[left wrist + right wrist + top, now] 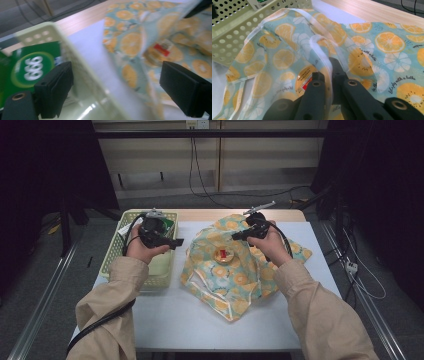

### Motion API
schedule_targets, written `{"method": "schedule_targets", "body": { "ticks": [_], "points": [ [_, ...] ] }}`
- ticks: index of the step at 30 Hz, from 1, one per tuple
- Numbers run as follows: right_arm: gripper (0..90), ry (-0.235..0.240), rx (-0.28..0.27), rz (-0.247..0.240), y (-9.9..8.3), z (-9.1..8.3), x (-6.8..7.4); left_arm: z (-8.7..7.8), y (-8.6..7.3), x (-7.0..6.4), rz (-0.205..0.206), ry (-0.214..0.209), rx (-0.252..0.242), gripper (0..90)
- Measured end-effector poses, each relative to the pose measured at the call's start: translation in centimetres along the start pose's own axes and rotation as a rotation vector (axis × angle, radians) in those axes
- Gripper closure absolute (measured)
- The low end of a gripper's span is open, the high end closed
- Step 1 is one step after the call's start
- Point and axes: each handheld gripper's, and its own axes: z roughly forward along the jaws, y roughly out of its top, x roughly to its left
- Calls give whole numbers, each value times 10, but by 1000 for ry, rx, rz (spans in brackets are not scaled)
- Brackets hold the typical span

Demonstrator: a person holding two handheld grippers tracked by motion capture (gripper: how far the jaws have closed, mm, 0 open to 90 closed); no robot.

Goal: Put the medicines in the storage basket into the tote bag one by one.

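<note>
Table [210, 320] | right gripper [328, 75] pinches cloth's white hem [322, 50] | left gripper [115, 92] agape

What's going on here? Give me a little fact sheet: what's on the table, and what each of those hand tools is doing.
Surface: white table
Main item: orange-slice print cloth, rumpled at the table's middle
On the cloth: small round pack with a red label
Right gripper: jaws closed on the cloth's white edge, lifting it
Left gripper: jaws wide apart, holding nothing, over the basket's edge
Left side: pale green perforated basket
In the basket: green package
</note>
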Motion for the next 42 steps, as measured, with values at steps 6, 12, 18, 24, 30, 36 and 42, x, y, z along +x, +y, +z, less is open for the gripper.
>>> {"method": "schedule_targets", "body": {
  "ticks": [6,12,18,24,30,36,42],
  "points": [
    [900,11,-3,6,-1,-2,-1,3,-11,25,-31,64,26,115],
    [900,16,-5,3,0,-4,-1,11,-19,41,-37,120,35,104],
    [900,14,-2,1,0,-5,-1,25,-24,53,-49,167,60,94],
    [900,20,1,-3,0,-5,0,38,-27,58,-50,187,67,78],
    [900,18,4,-3,0,-6,-2,53,-30,60,-75,190,79,69],
    [900,19,4,-1,0,-5,-2,63,-31,61,-87,222,104,100],
    [900,17,5,6,-2,-4,-4,55,-30,60,-136,210,119,153]
  ]
}}
